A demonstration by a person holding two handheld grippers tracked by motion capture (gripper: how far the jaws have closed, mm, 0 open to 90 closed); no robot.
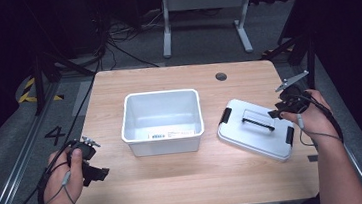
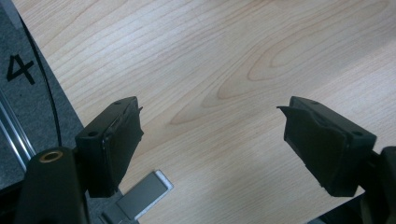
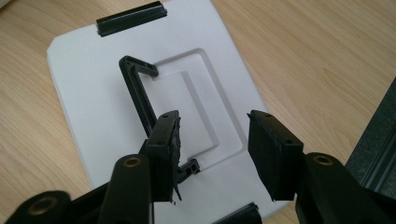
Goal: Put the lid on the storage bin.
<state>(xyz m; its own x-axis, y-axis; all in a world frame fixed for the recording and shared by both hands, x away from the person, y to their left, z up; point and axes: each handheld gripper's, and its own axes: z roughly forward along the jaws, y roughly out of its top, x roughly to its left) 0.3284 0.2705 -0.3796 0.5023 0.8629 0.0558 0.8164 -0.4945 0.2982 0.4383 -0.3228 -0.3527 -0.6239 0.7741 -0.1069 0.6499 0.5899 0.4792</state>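
1. Lid (image 1: 258, 128) is lying flat on the right side of the counter (image 1: 176, 183), white with a black handle (image 1: 258, 123) on top and black clips at its ends, just beside the open white bin (image 1: 162, 121).
2. Right gripper (image 3: 212, 140) is over the lid with its jaws partly open. The gripper view has one jaw right against the near end of the handle and the other over the recessed panel, nothing clamped yet.
3. Left gripper (image 2: 210, 140) is spread wide open and holding nothing, hovering over bare wood near the counter's front left corner.
4. High view gives you the whole layout, bin in the middle and a barcode label (image 1: 158, 135) on its front wall.
5. Right gripper view shows the handle standing up off the lid, which is hard to tell from above.
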